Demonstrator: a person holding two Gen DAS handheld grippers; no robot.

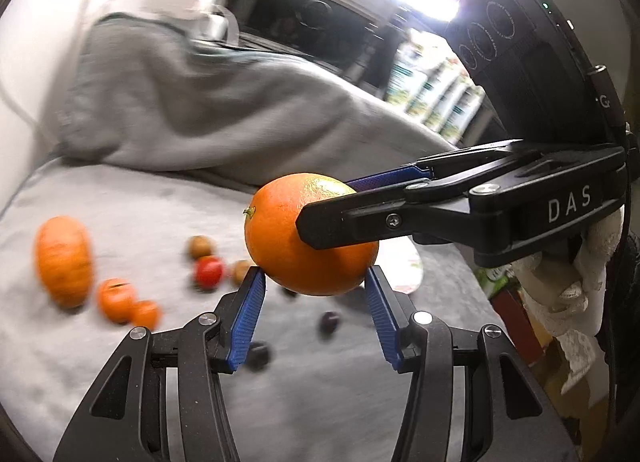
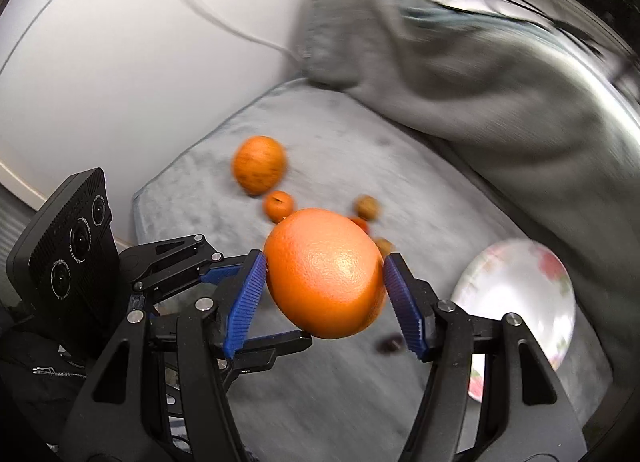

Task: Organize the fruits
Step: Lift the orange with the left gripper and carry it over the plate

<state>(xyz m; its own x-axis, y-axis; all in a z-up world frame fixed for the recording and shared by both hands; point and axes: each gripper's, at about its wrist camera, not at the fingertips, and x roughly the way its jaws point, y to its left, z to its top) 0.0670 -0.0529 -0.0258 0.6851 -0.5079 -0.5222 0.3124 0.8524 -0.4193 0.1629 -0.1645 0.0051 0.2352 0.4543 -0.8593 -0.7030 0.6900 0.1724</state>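
Note:
A big orange (image 1: 280, 238) (image 2: 324, 274) hangs in the air above the grey padded surface (image 2: 320, 133). My right gripper (image 2: 325, 258) is shut on it, blue pads pressed on both flanks. In the left wrist view the right gripper (image 1: 326, 201) comes in from the right. My left gripper (image 1: 316, 274) closes on the orange's lower part with its pad tips. In the right wrist view the left gripper (image 2: 282, 300) reaches in from the left, one finger under the fruit. On the surface lie a large orange fruit (image 1: 64, 262) (image 2: 259, 165) and small mandarins (image 1: 116, 300) (image 2: 278, 205).
A red fruit (image 1: 208, 270), brown round ones (image 1: 200, 246) (image 2: 367, 206) and dark small ones (image 1: 329, 324) (image 2: 390, 344) lie scattered. A flowered white plate (image 2: 516, 302) sits at the right. A heaped grey blanket (image 1: 200, 101) (image 2: 480, 81) borders the back, a white wall (image 2: 120, 61) the left.

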